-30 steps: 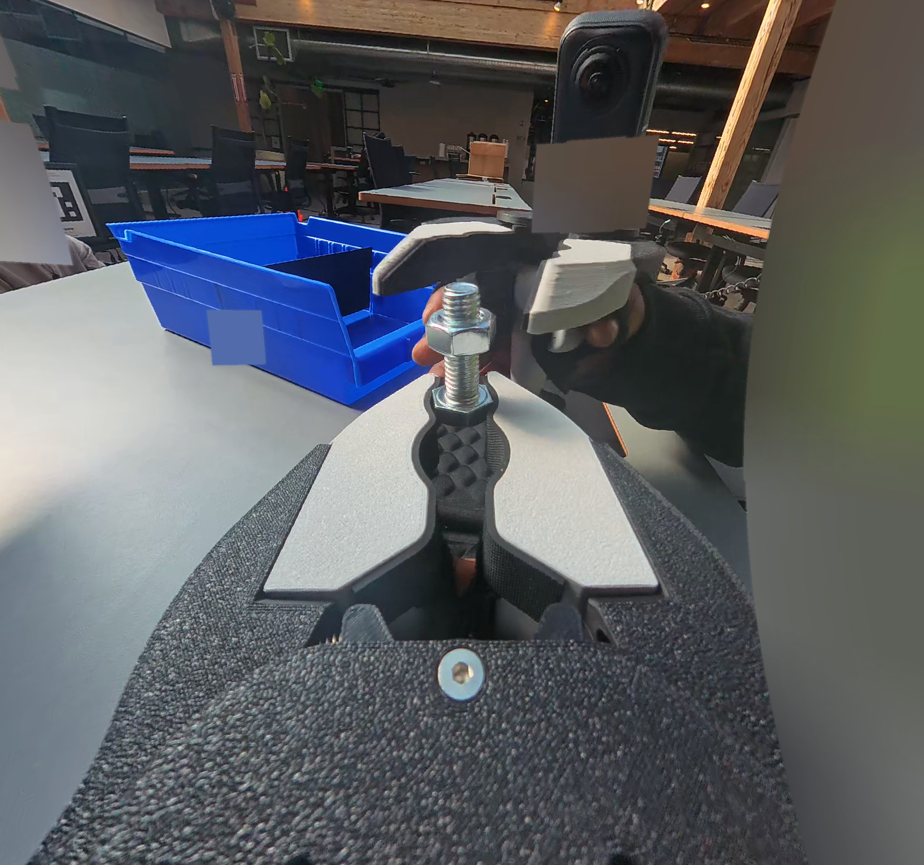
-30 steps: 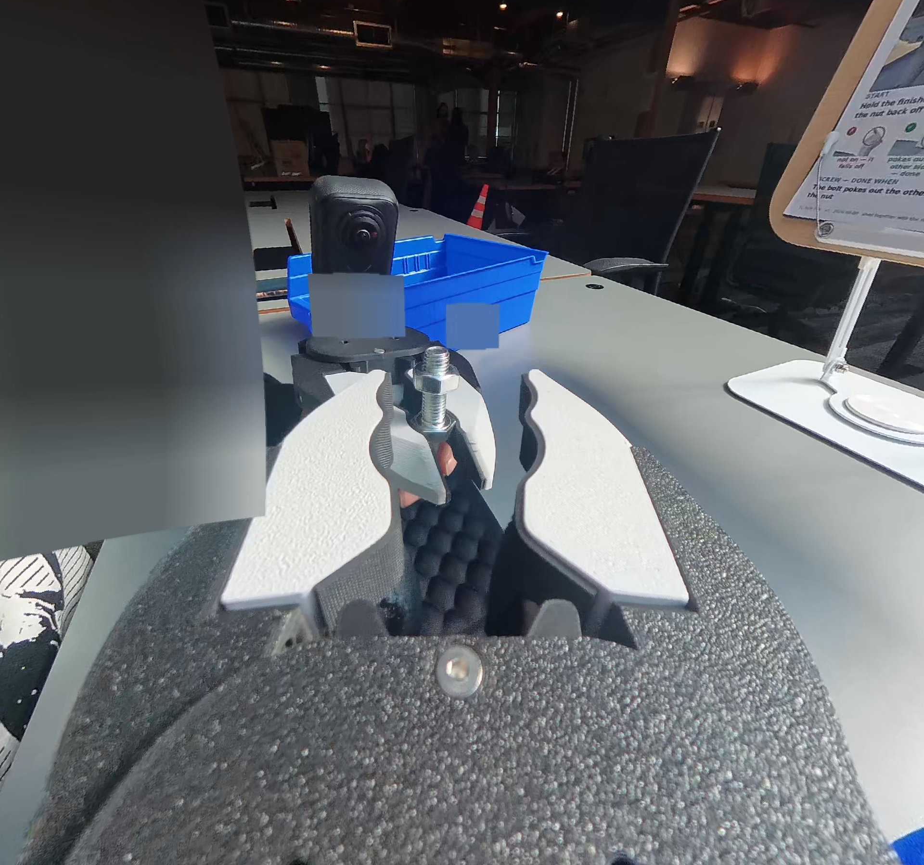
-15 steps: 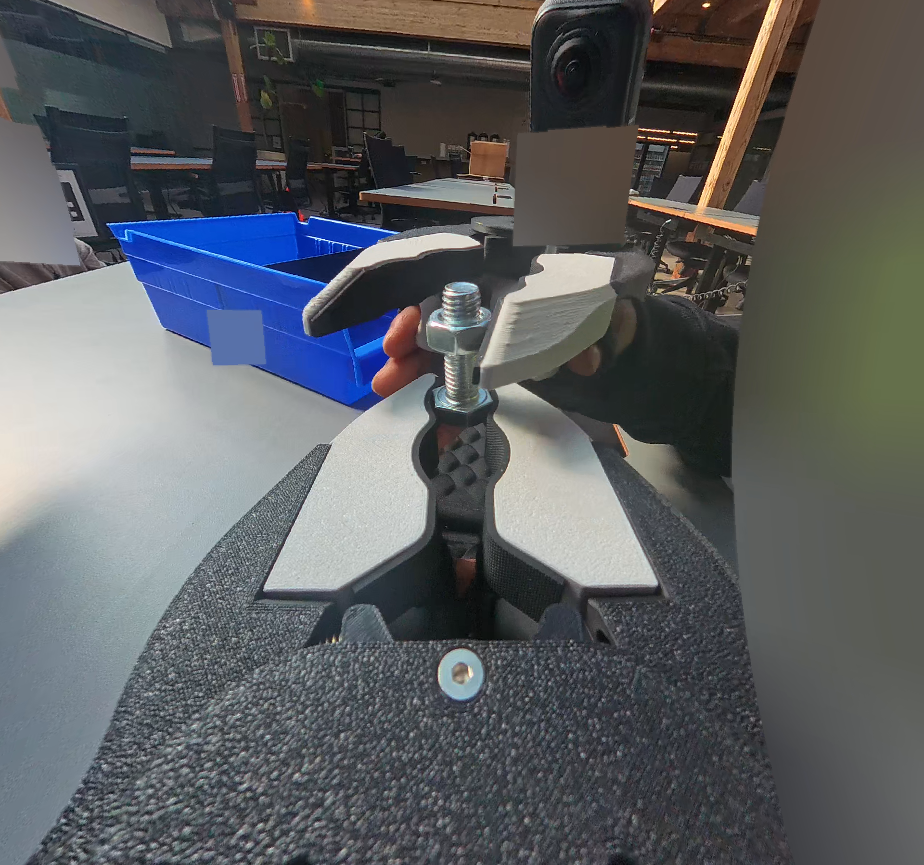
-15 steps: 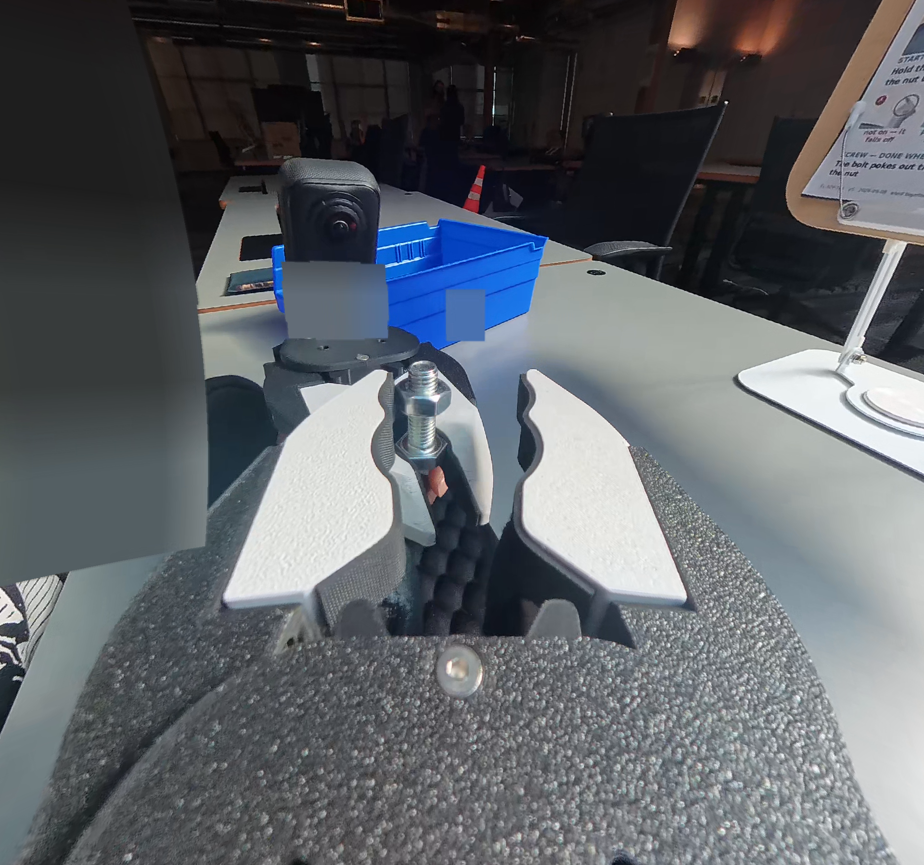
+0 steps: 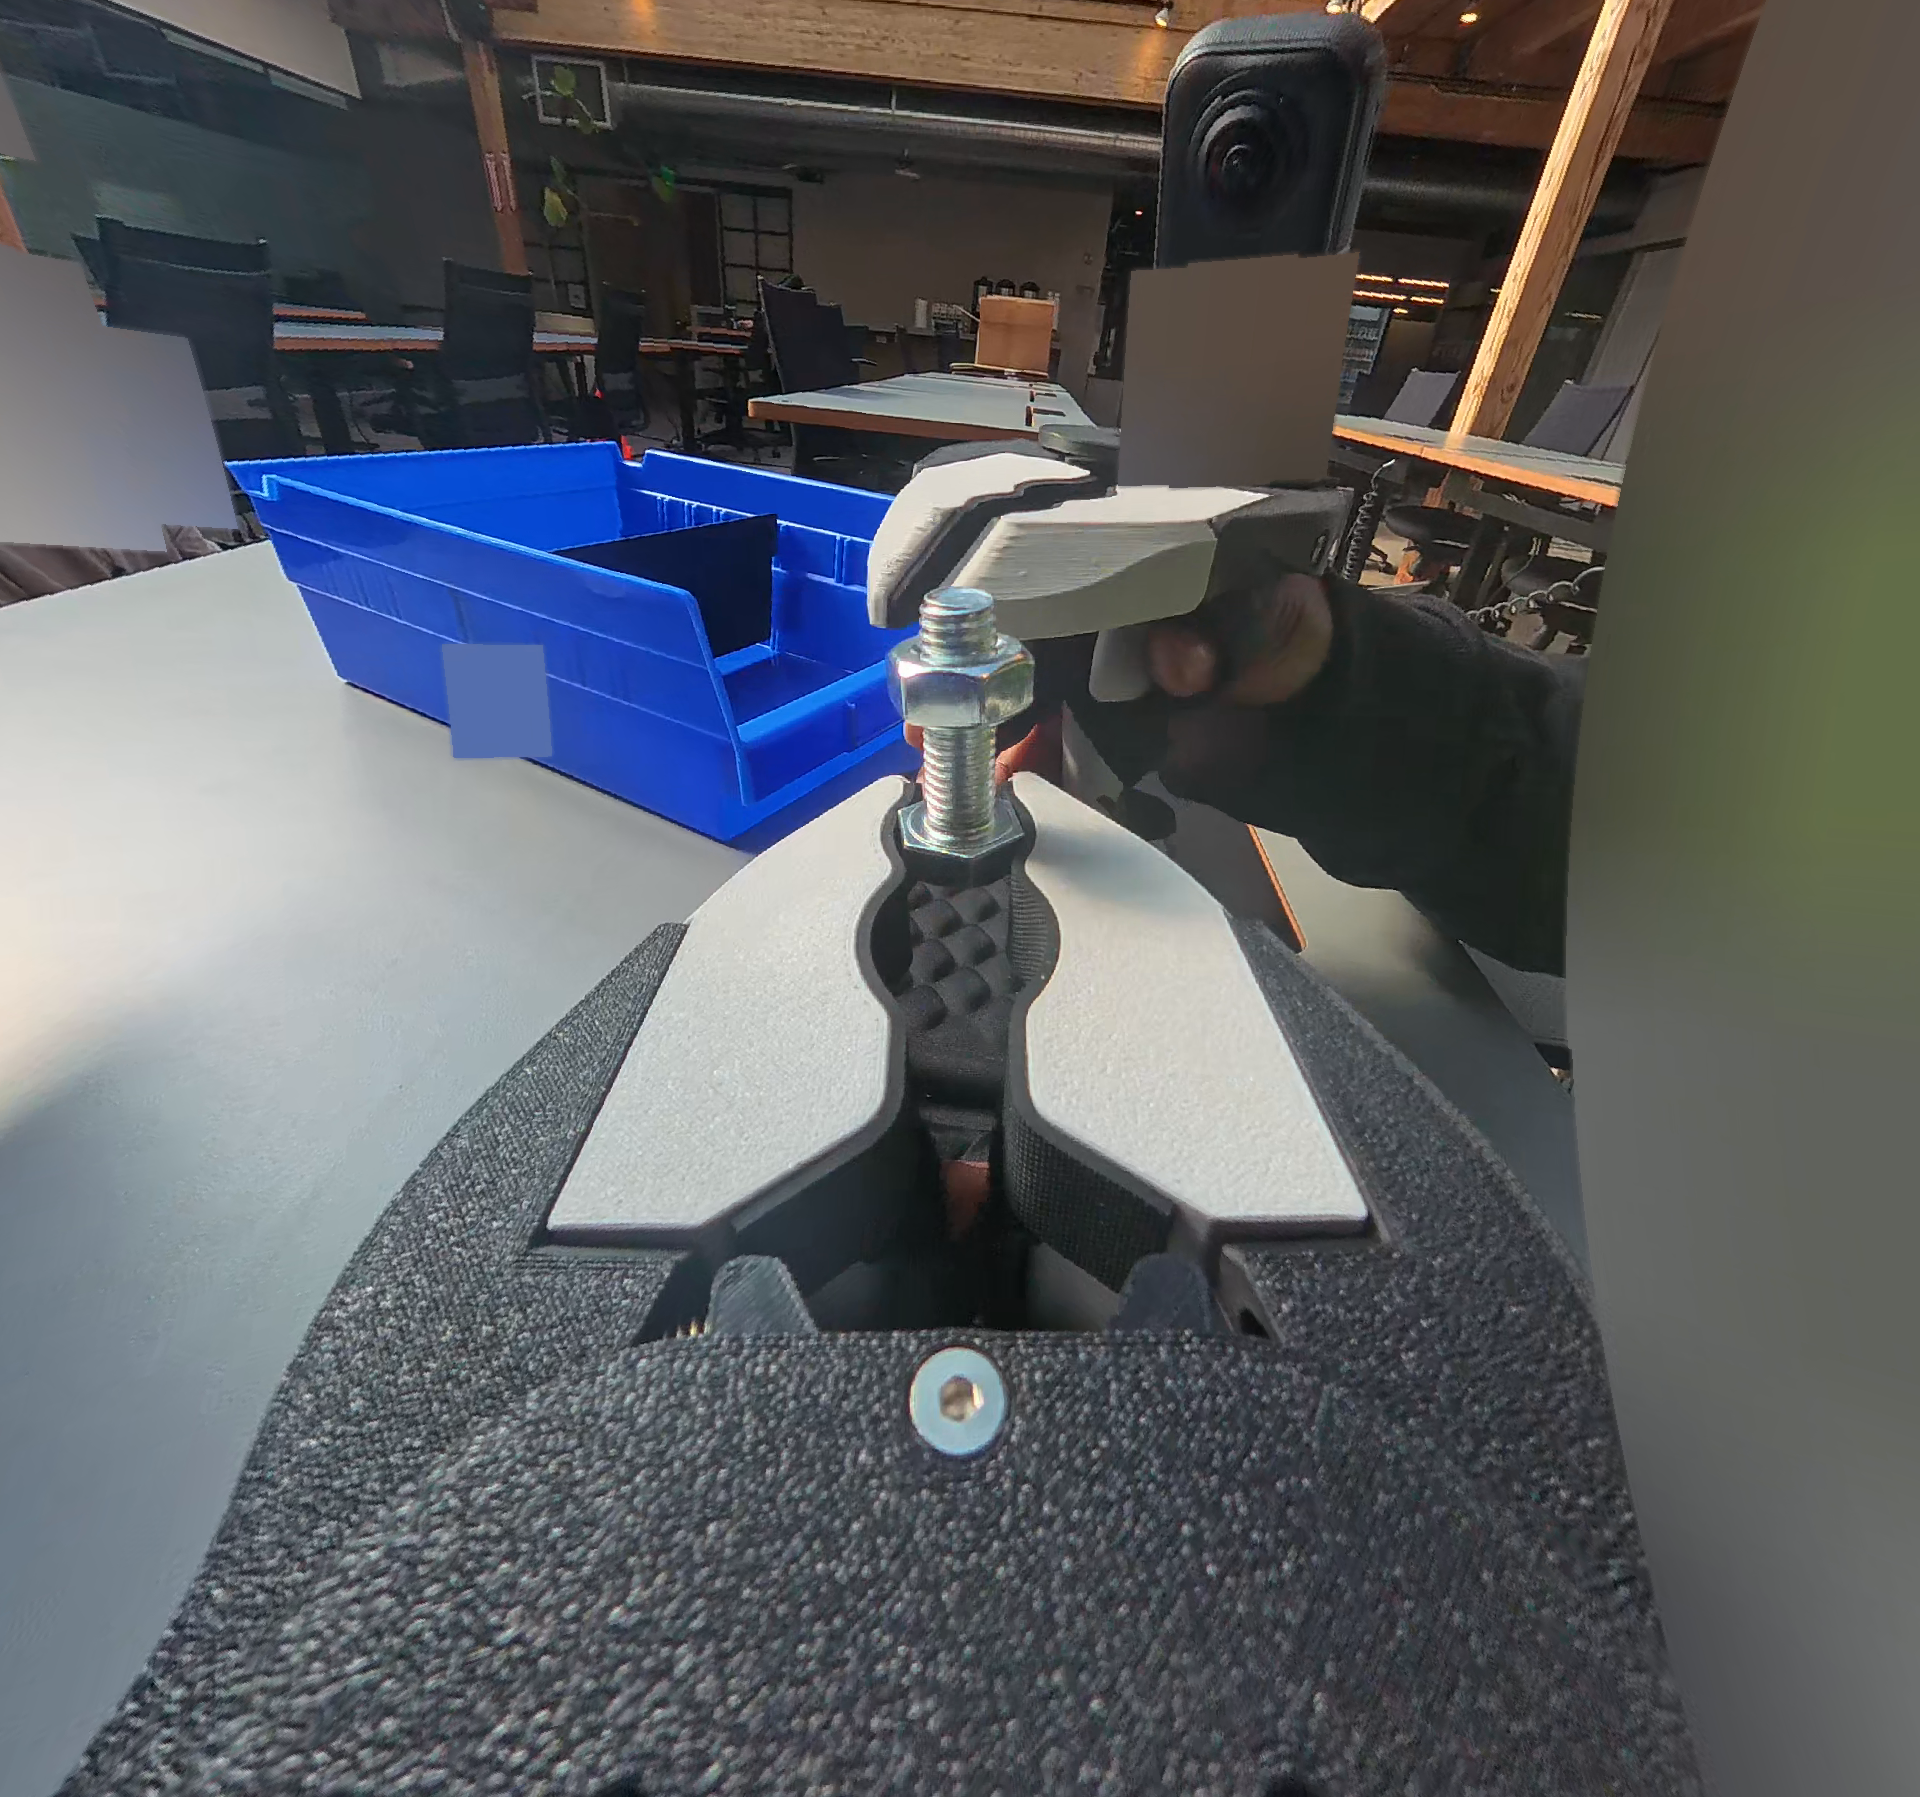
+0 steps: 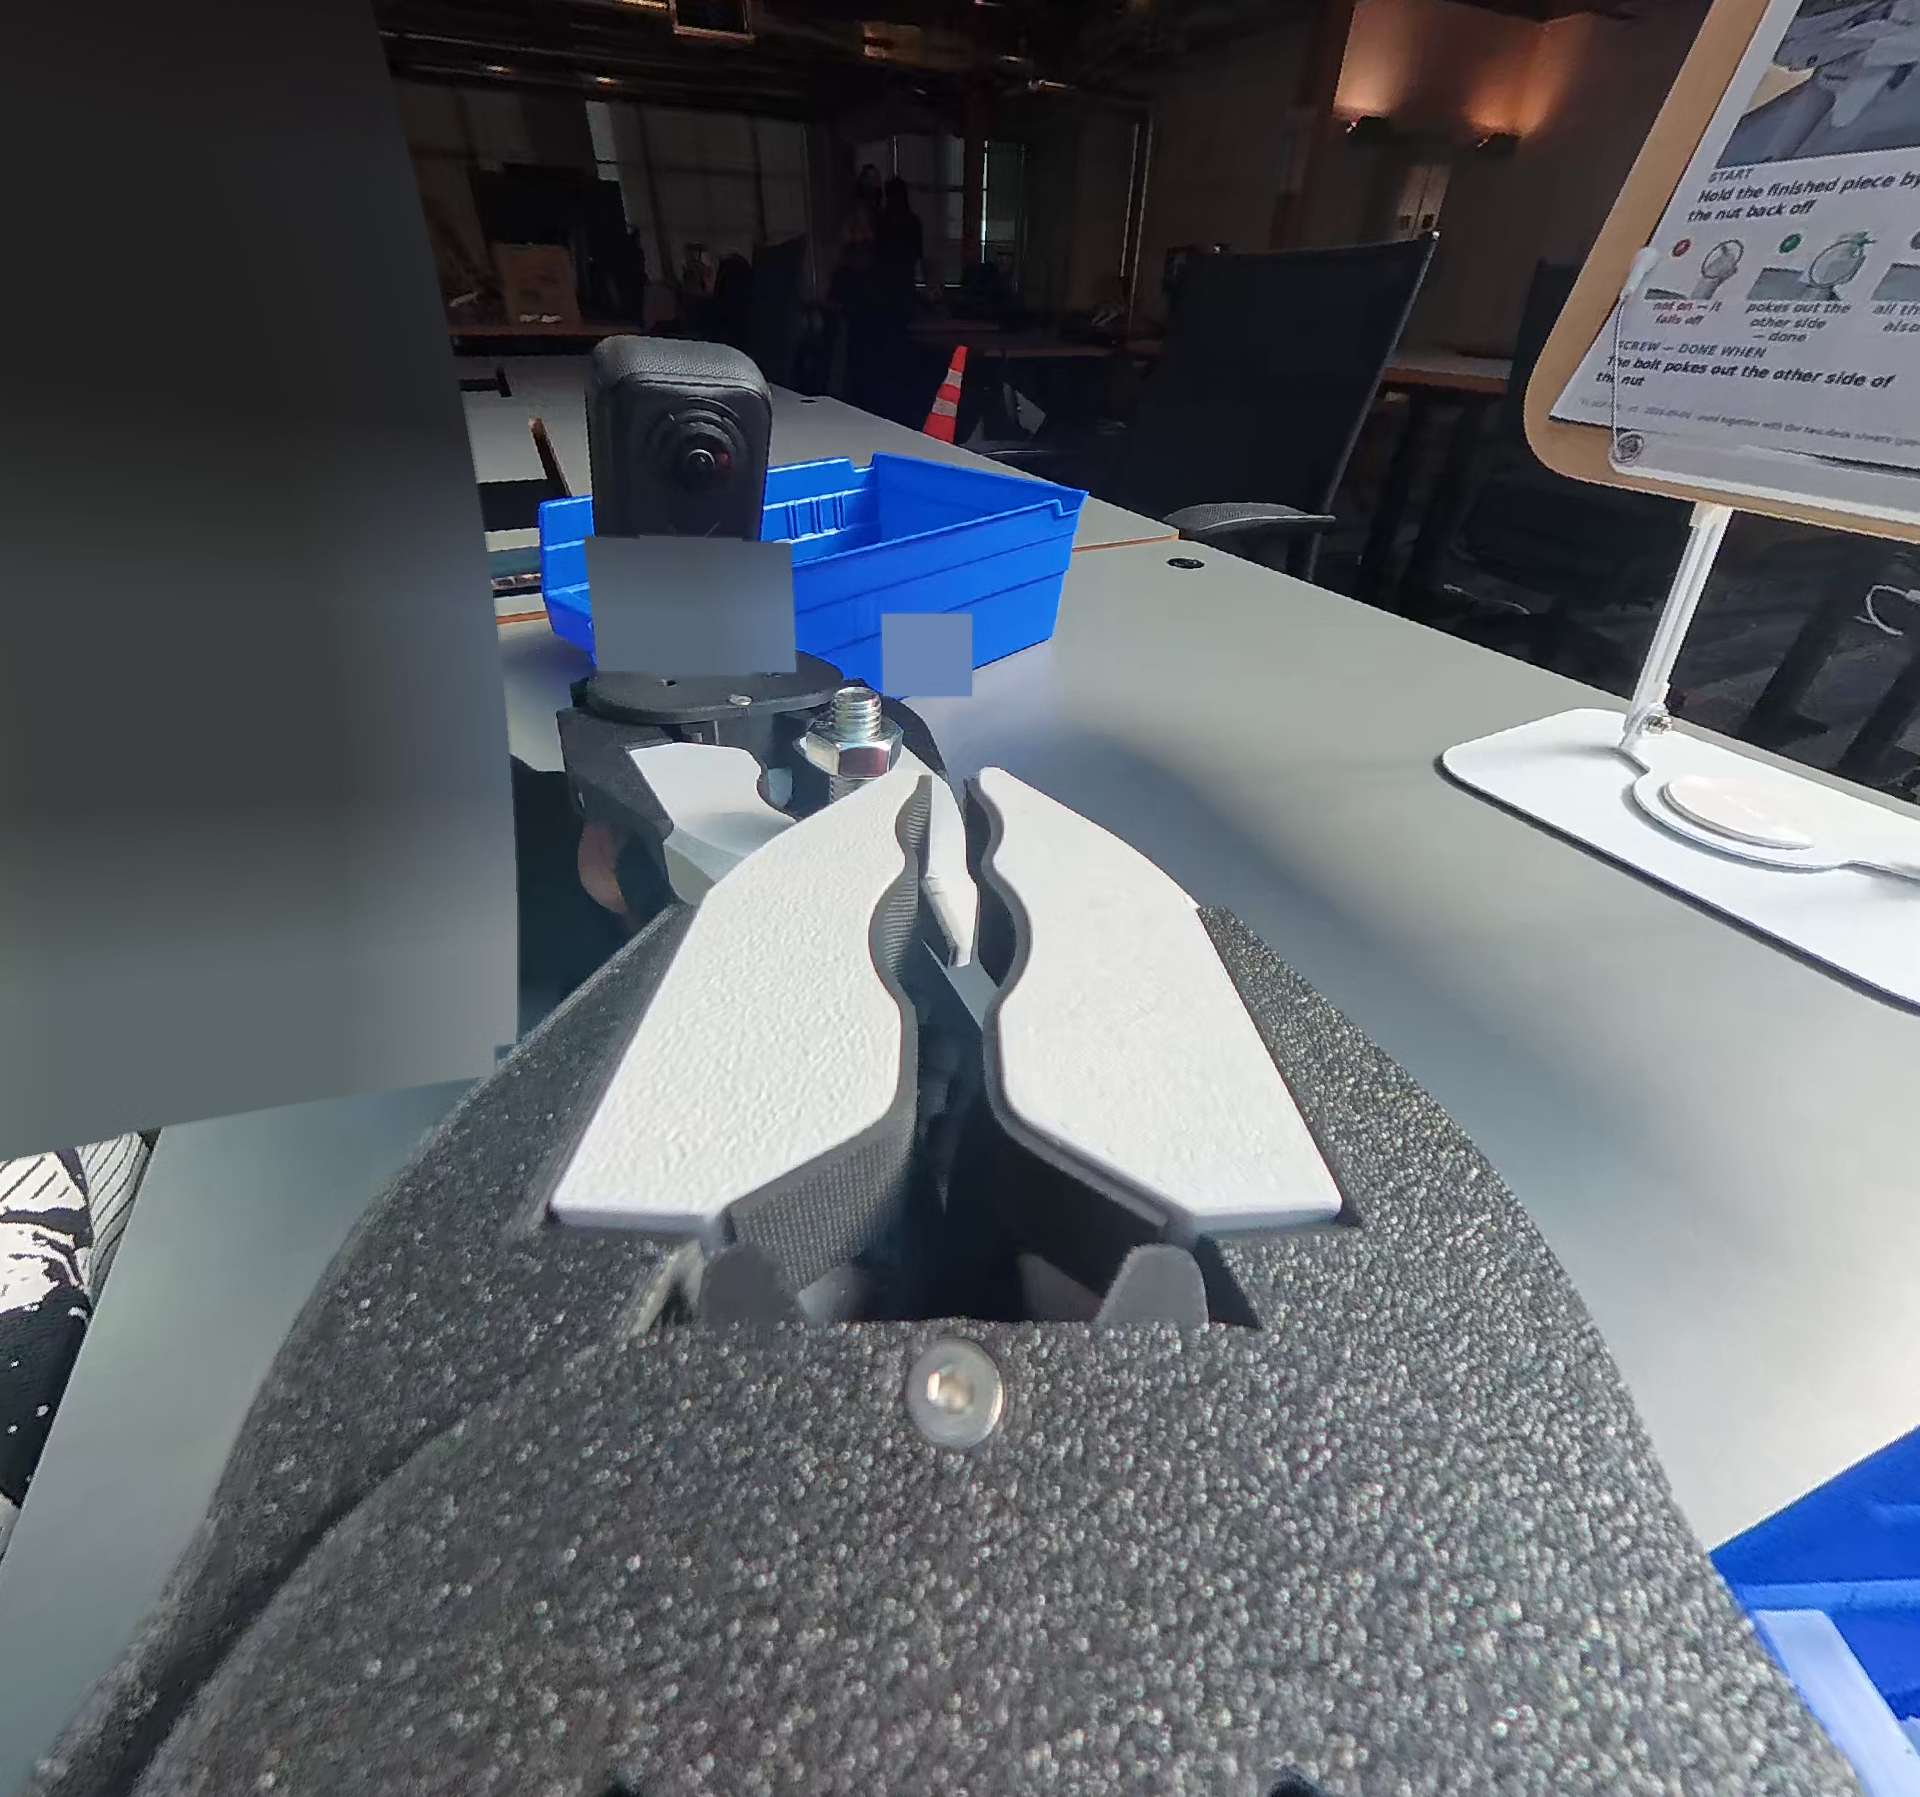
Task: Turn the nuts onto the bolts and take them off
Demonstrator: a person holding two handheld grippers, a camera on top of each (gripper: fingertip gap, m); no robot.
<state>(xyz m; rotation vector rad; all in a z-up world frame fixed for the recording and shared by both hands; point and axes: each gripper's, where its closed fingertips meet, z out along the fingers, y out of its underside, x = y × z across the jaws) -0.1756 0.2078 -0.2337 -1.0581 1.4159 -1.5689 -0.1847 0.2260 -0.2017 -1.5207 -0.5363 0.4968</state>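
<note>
1. Right now, one bolt point(image 5: 958, 791) stands upright, head clamped in the left gripper point(image 5: 961, 838) tips, jaws clenched on it.
2. One nut point(image 5: 961, 682) sits threaded high on the bolt, a few threads showing above it.
3. Right gripper point(image 6: 951, 812): jaws nearly together, nothing between them; it sits just beside the bolt, above and behind the nut, not touching it.
4. One blue bin point(image 5: 582, 594) with a black divider, on the table behind the bolt; a second blue bin corner point(image 6: 1839, 1591) shows at the right wrist view's lower edge.
5. One white stand point(image 6: 1662, 812) holding a clipboard sheet point(image 6: 1756, 220), right side.
6. Surface: plain grey table point(image 5: 260, 916). Room: open workspace, wood beams, black chairs, more tables, one orange cone point(image 6: 948, 391).
</note>
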